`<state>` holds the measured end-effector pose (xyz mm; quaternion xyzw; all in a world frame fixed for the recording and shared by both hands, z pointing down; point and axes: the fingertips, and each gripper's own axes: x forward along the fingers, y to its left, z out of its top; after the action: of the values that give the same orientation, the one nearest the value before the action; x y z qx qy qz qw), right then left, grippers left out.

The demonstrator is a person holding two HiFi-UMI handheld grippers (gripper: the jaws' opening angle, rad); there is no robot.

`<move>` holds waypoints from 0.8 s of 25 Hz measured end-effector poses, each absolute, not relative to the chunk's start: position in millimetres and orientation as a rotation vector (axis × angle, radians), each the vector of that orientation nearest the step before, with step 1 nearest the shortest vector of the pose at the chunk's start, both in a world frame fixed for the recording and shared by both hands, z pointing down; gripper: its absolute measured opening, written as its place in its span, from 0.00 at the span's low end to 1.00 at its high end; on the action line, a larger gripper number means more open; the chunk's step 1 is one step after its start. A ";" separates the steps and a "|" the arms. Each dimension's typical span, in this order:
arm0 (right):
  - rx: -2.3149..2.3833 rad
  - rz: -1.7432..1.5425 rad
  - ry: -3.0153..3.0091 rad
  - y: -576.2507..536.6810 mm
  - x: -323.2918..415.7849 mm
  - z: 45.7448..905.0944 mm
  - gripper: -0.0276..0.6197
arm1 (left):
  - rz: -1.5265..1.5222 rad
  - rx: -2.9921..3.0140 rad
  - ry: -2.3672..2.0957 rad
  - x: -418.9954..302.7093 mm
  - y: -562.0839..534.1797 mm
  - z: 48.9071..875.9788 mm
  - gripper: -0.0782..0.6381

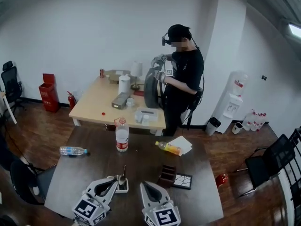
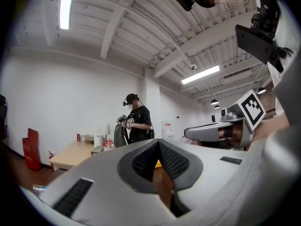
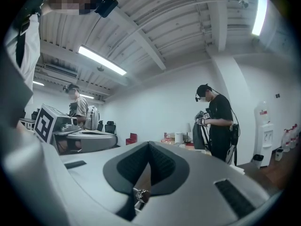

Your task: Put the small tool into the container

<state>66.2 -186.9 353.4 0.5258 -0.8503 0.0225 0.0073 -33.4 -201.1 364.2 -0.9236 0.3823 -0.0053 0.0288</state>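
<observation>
On the dark table my left gripper sits at the near left, over a small white tray. A thin small tool stands at its tips, and its jaws look shut on the tool's lower end. In the left gripper view the left gripper has its pads meeting at the tip, and the tool hardly shows. My right gripper rests beside it, shut. In the right gripper view the right gripper shows a small metal bit low in its gap. A brown compartmented container stands just right of it.
A dark square tile lies against the brown container. Farther back are an upright red-labelled bottle, a bottle lying flat, a yellow bottle and white paper. A person stands at a wooden desk beyond.
</observation>
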 end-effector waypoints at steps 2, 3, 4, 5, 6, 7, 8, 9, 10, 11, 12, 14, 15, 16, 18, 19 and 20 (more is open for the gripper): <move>1.649 0.059 -2.647 -179.3 61.9 353.5 0.05 | -0.012 -2.850 1.174 -41.5 -194.7 362.7 0.12; 1.652 0.050 -2.646 -175.2 59.7 352.6 0.05 | -0.010 -2.847 1.175 -45.8 -192.1 362.7 0.12; 1.655 0.042 -2.649 -170.8 57.5 350.6 0.05 | -0.006 -2.842 1.177 -49.6 -189.4 362.9 0.12; 1.659 0.034 -2.655 -165.4 55.4 347.9 0.05 | -0.004 -2.838 1.182 -52.7 -185.6 363.1 0.12; 1.661 0.027 -2.663 -158.4 53.3 345.3 0.05 | -0.003 -2.837 1.186 -55.2 -179.8 363.2 0.12; 1.662 0.023 -2.669 -150.4 51.2 343.3 0.05 | -0.002 -2.836 1.188 -57.5 -172.3 363.1 0.12; 1.665 0.022 -2.673 -142.3 49.1 341.9 0.05 | -0.001 -2.833 1.188 -59.6 -164.2 362.5 0.12; 1.667 0.021 -2.678 -134.8 47.3 340.6 0.05 | 0.000 -2.826 1.187 -61.3 -156.2 361.3 0.12; 1.668 0.018 -2.684 -127.5 45.7 339.1 0.05 | 0.004 -2.820 1.188 -62.6 -148.2 359.5 0.12; 1.665 0.013 -2.692 -119.4 44.5 337.2 0.05 | 0.009 -2.813 1.191 -63.4 -139.4 357.4 0.12; 1.659 0.006 -2.701 -110.1 43.4 335.2 0.05 | 0.014 -2.807 1.195 -63.6 -129.2 355.2 0.12; 1.646 -0.007 -2.723 -87.6 42.7 330.7 0.05 | 0.018 -2.793 1.203 -62.5 -105.3 352.0 0.12; 1.640 -0.011 -2.734 -74.5 43.5 328.9 0.05 | 0.016 -2.788 1.211 -61.1 -92.0 351.8 0.12; 1.635 -0.013 -2.743 -60.6 45.2 328.1 0.05 | 0.009 -2.786 1.223 -59.1 -78.2 353.1 0.12; 1.625 -0.011 -2.751 -33.1 51.9 329.3 0.05 | -0.012 -2.785 1.256 -53.4 -51.1 358.7 0.12; 1.622 -0.005 -2.750 -19.8 56.7 331.3 0.05 | -0.020 -2.786 1.271 -49.6 -37.9 361.8 0.12; 1.617 0.004 -2.746 -6.0 61.6 334.2 0.05 | -0.026 -2.784 1.286 -46.0 -24.0 365.1 0.12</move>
<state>61.6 -6.0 334.2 0.5074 -0.8614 0.0012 -0.0225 -46.0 -24.0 365.1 -0.9072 0.4190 -0.0086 0.0373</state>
